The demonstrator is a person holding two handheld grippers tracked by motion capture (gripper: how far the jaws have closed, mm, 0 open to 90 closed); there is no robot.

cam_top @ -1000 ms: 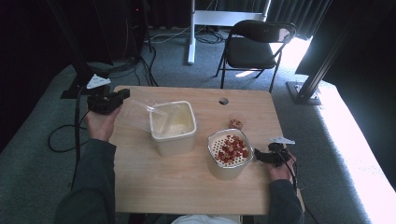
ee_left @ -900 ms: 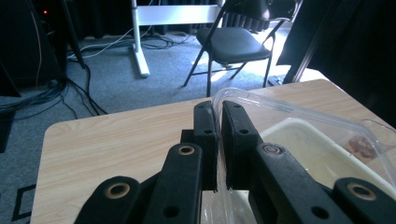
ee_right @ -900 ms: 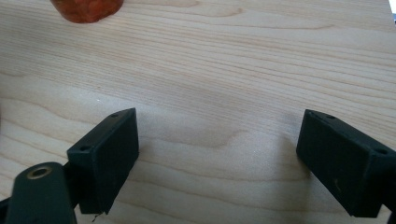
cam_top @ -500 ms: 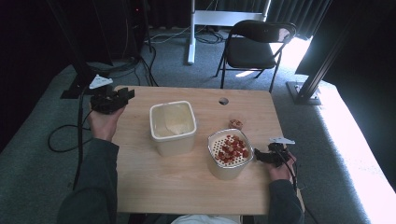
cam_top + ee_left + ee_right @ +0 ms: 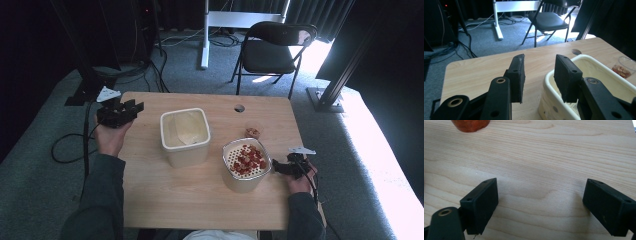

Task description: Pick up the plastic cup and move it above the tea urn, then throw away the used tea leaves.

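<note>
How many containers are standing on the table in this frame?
3. A cream square tub sits at the table's centre; a perforated bowl of red pieces stands to its right, nearer the person; a small clear cup lies just beyond that bowl.

light: harsh daylight pouring in far right | glare: floor [image 5: 385,165] washed white | dim: left surroundings black | focus: high view soft, near jaws blurred

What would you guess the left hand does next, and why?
Probably reach back toward the cream tub. The left gripper has just been opening, its fingers hold nothing, and it sits off the tub's left side. The strainer of red bits waits nearby.
</note>
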